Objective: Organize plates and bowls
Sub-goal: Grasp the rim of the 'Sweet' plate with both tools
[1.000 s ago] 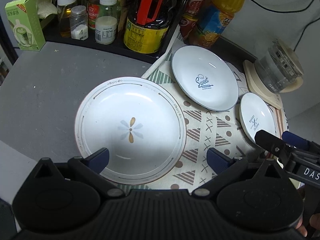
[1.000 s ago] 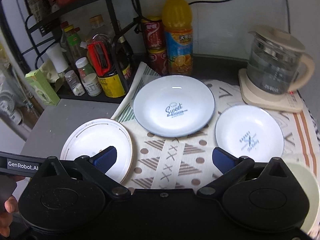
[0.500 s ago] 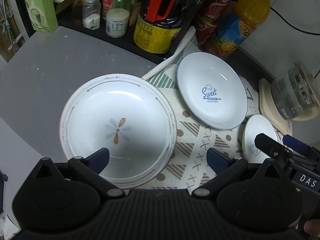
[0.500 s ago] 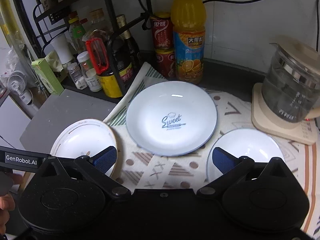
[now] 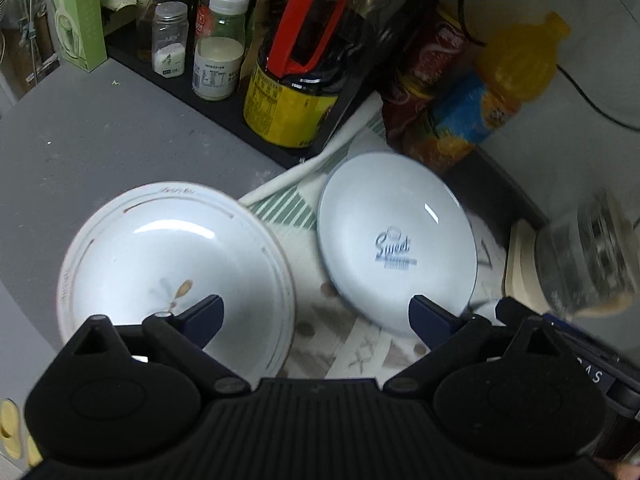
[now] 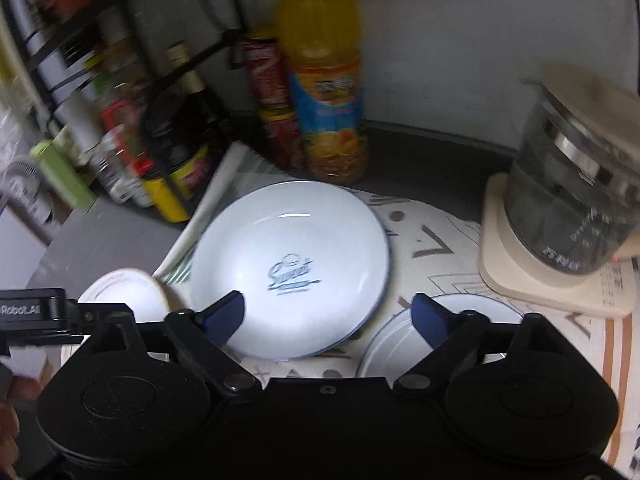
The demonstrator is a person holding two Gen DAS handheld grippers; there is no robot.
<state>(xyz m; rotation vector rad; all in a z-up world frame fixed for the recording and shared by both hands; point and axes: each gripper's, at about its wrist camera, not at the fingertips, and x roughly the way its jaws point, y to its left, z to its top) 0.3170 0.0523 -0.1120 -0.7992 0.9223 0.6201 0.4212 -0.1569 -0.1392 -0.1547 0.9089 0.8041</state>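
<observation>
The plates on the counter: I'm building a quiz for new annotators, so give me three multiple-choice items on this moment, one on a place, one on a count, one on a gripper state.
1. Where does the plate printed "Sweet" lie?
A. on the patterned cloth
B. on the rack shelf
C. on the kettle base

2. How many plates show in the right wrist view?
A. one
B. three
C. five

3. How does the left gripper stand?
A. shut on a plate
B. open, holding nothing
C. shut on a bottle

Answers:
1. A: the Sweet plate rests on the patterned cloth, in front of the orange juice bottle.
2. B: the Sweet plate, the flower plate at the left and the small plate at the lower right.
3. B: the left gripper has its fingers wide apart above the flower plate and the cloth, with nothing between them.
</observation>
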